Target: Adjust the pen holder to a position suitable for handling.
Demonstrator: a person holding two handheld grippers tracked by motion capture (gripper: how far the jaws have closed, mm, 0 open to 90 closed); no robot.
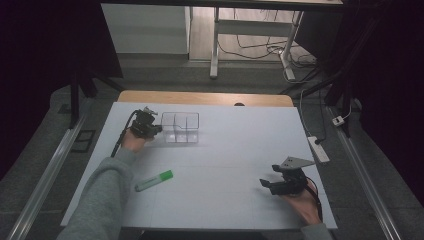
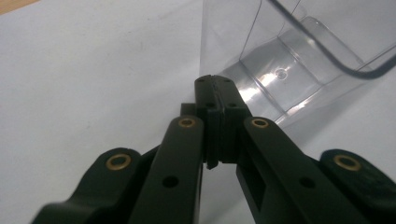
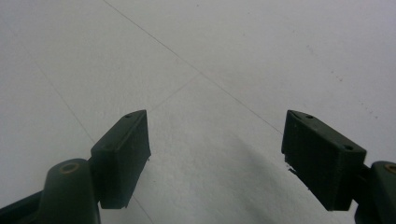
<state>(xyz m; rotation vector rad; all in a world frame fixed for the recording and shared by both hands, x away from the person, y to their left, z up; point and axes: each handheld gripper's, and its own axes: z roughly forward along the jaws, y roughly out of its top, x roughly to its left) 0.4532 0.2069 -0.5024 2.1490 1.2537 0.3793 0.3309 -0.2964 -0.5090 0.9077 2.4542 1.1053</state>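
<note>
Clear plastic organiser: a transparent, box-shaped plastic organiser (image 1: 181,127) with inner dividers stands upright on the far left part of the table; in the left gripper view its see-through wall (image 2: 261,51) rises just past the jaw tips, with a dark rim line curving along its top.
Compartments: the dividers split it into several cells; how many cannot be told for certain.
Left gripper: the black two-jaw left gripper (image 1: 159,129) sits at the organiser's left side, held by the person's left hand (image 1: 133,141); in its own view (image 2: 215,84) the jaws are pressed together with no gap. The tips lie at the organiser's near corner; whether a wall is nipped between them cannot be told.
Left arm: a grey sleeve (image 1: 102,200) runs from the near edge up to that hand.
Green highlighter: a green and white highlighter pen (image 1: 154,180) lies flat, near and left of centre, well apart from the organiser and just right of the sleeve.
Right gripper: the black right gripper (image 1: 264,183) with a grey three-cornered plate on top rests near the right near corner, held by the right hand (image 1: 303,205); its jaws (image 3: 215,154) are spread wide over bare surface.
Table: a white table top (image 1: 240,150) with a wooden strip along its far edge.
</note>
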